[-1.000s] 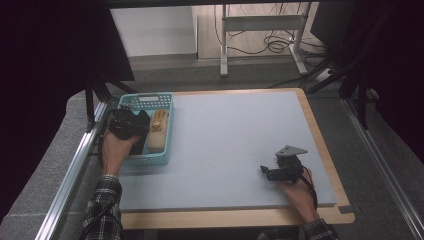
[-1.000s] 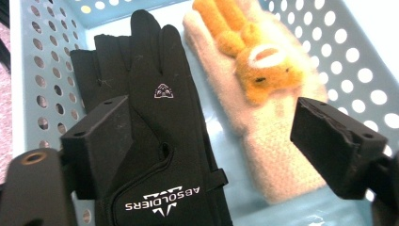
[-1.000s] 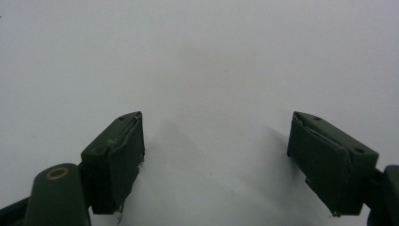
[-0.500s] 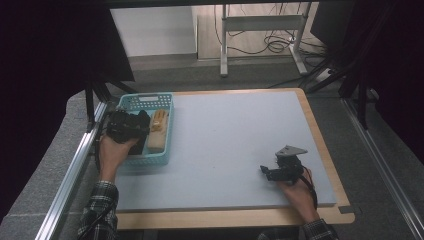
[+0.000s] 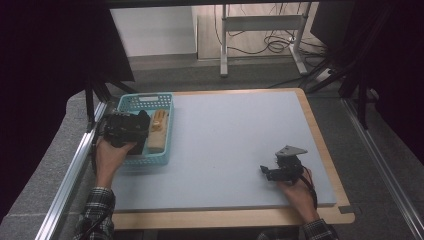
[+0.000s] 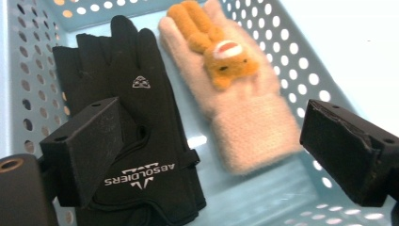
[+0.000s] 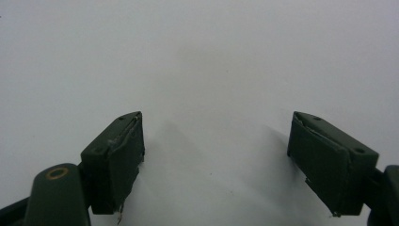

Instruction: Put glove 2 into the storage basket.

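Left gripper view, item one: black glove, printed ABSOLDIERS at the cuff, flat in the teal basket beside a cream knit glove bearing an orange plush animal. My left gripper has just been opening; its jaws stand spread above both gloves, pinching nothing. High view adds the basket's place at the grey mat's left edge, and my right gripper, spread, resting on bare mat.

Even overhead light, dark surroundings, soft shadows; close views seem slightly blurred.

"ABSOLDIERS" on black glove cuff, seemingly upside down, small logo above
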Action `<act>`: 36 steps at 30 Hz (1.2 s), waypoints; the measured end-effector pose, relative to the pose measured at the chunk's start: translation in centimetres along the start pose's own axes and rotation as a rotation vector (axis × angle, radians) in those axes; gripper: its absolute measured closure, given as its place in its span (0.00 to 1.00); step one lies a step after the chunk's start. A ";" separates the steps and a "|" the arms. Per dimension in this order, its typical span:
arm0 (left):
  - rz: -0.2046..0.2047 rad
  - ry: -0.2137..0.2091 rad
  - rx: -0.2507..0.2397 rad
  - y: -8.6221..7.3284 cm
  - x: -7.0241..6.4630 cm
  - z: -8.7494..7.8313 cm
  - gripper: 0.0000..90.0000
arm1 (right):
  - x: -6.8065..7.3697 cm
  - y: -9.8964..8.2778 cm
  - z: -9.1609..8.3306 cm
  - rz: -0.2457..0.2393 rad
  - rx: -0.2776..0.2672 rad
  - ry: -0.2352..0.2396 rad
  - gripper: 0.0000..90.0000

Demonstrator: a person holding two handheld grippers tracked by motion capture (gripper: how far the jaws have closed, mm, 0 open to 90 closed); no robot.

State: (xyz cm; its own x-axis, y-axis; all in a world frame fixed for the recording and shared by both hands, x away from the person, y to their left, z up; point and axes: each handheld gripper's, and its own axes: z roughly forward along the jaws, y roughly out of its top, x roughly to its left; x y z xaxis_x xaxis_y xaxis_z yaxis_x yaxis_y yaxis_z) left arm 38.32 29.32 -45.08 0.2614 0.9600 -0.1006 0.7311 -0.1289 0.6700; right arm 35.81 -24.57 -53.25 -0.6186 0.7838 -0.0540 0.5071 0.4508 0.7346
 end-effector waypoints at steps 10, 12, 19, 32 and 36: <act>0.029 -0.035 -0.030 -0.1 -1.5 -0.9 0.05 | 0.0 0.0 0.0 0.000 0.000 0.000 0.21; 0.036 -0.039 -0.033 -0.1 -1.9 -1.1 0.05 | 0.0 0.0 0.0 0.000 0.000 0.000 0.21; 0.056 -0.053 -0.048 -0.4 -2.8 -1.5 0.03 | 0.0 0.0 0.0 0.000 0.000 0.000 0.21; 0.090 -0.073 -0.070 -1.1 -4.5 -2.2 0.02 | 0.0 0.0 0.0 -0.001 0.000 -0.002 0.21; 0.111 -0.080 -0.068 -1.2 -5.1 -2.3 0.02 | 0.0 0.0 0.0 0.000 0.000 -0.001 0.21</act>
State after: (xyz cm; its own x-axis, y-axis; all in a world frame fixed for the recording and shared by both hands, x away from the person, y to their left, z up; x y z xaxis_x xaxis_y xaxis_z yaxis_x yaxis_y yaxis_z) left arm 34.69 25.20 -43.65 0.3899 0.9174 -0.0794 0.6514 -0.2139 0.7279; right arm 35.81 -24.57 -53.25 -0.6179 0.7843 -0.0553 0.5070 0.4513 0.7344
